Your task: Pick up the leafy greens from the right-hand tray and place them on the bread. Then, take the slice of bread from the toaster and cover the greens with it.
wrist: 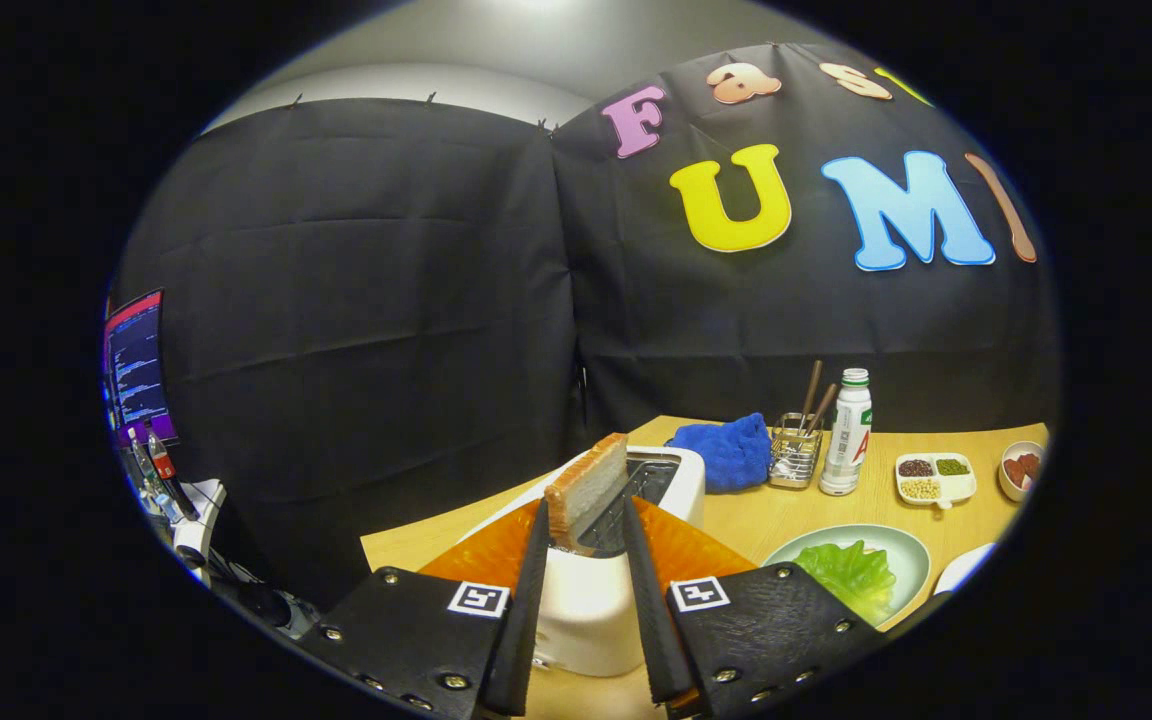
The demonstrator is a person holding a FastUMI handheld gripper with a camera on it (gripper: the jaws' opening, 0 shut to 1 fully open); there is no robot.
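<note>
While the gripper (584, 525) is held open over the toaster (601, 590), the bread slice (586, 487) is seen standing in the slot between the fingers, apparently untouched. Leafy greens (851, 575) are laid on a plate (901, 548) near the desk (736, 525) edge.

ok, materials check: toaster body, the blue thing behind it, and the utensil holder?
Toaster: looks like glossy cream plastic, smooth with soft highlights; could be painted metal. The gripper is open, its fingers either side of the bread slice standing up from the slot. Blue cloth: fuzzy, matte, bunched, likely microfibre or terry. Utensil holder: shiny wire mesh, probably steel, holding brown sticks.
</note>
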